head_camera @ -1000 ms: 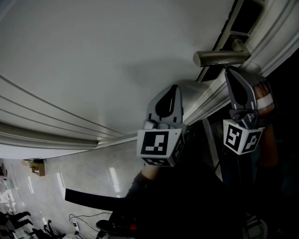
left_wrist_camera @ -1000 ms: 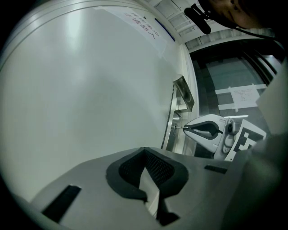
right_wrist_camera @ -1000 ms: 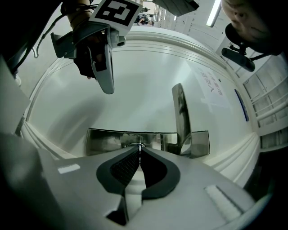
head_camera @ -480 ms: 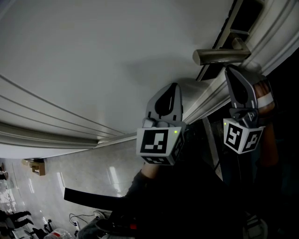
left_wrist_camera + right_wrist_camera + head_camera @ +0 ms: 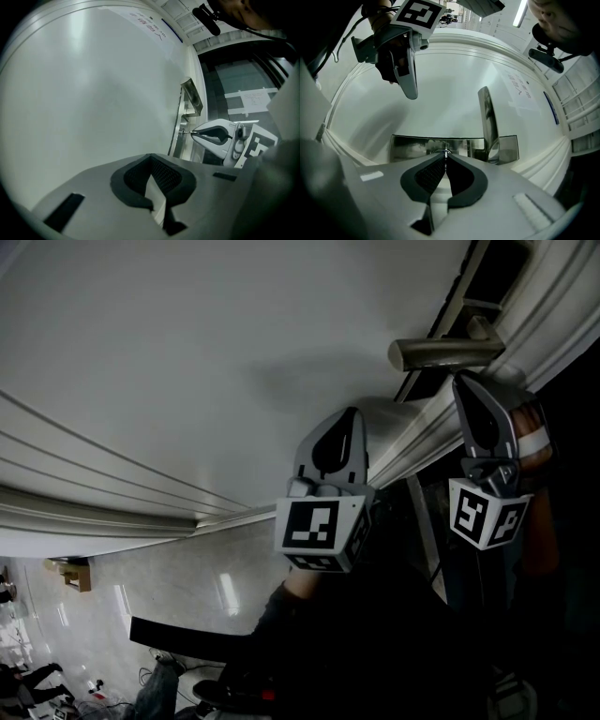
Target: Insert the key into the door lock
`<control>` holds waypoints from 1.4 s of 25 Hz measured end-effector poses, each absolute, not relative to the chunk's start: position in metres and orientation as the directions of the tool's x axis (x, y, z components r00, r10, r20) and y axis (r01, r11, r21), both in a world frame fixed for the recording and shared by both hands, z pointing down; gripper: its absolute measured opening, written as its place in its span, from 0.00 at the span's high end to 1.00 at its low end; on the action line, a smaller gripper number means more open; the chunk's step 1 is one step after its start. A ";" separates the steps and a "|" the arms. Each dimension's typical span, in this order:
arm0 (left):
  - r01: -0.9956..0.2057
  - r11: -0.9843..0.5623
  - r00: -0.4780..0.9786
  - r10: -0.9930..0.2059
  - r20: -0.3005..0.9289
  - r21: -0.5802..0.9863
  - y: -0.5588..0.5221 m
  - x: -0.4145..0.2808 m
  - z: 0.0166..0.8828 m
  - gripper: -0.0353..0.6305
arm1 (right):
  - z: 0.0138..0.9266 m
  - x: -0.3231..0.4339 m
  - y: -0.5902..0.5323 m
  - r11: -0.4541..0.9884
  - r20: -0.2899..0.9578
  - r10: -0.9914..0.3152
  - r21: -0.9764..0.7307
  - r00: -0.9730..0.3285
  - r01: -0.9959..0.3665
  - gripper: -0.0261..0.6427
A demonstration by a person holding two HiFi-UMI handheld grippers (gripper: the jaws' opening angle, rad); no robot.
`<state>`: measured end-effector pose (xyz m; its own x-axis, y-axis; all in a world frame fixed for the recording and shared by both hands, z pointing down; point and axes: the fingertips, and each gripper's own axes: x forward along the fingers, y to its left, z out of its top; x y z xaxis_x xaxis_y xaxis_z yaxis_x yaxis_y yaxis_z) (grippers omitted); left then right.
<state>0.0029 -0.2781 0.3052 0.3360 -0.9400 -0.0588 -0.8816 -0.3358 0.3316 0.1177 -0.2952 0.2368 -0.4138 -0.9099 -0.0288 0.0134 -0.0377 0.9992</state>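
Gripping: right gripper (image 5: 445, 158) fingers clamped on a thin silver metal key (image 5: 446, 152), which points straight ahead of them.
Lock: brushed steel lock plate (image 5: 410, 147) on the white door (image 5: 187, 352), directly before the right fingers, key tip at it.
Handle: silver lever handle (image 5: 488, 119), just right of those fingers.
Left gripper (image 5: 150, 159): fingers pressed together, empty, near the door face, lock off to their right.

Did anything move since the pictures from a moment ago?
Almost nothing. The right gripper still pinches the key at the lock plate near the door handle, and the left gripper still hangs shut and empty by the door. Only small shapes far below on the floor shifted.
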 end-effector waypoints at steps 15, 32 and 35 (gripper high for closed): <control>-0.880 -0.335 0.335 -0.940 -0.060 0.336 -0.279 0.002 0.308 0.95 | 0.239 0.119 -0.298 -0.036 -0.024 -0.915 0.999 -0.403 0.021 0.94; -0.876 -0.343 0.342 -0.937 -0.066 0.338 -0.281 0.001 0.307 0.95 | 0.238 0.119 -0.299 -0.035 -0.027 -0.919 0.999 -0.394 0.014 0.94; -0.873 -0.348 0.347 -0.935 -0.067 0.342 -0.281 0.001 0.307 0.95 | 0.238 0.118 -0.299 -0.034 -0.025 -0.919 0.999 -0.393 0.014 0.94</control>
<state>0.0014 -0.2809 0.3072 0.3470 -0.9354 -0.0673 -0.8728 -0.3484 0.3420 0.1181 -0.2987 0.2381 -0.3929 -0.9192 -0.0254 0.0141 -0.0336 0.9993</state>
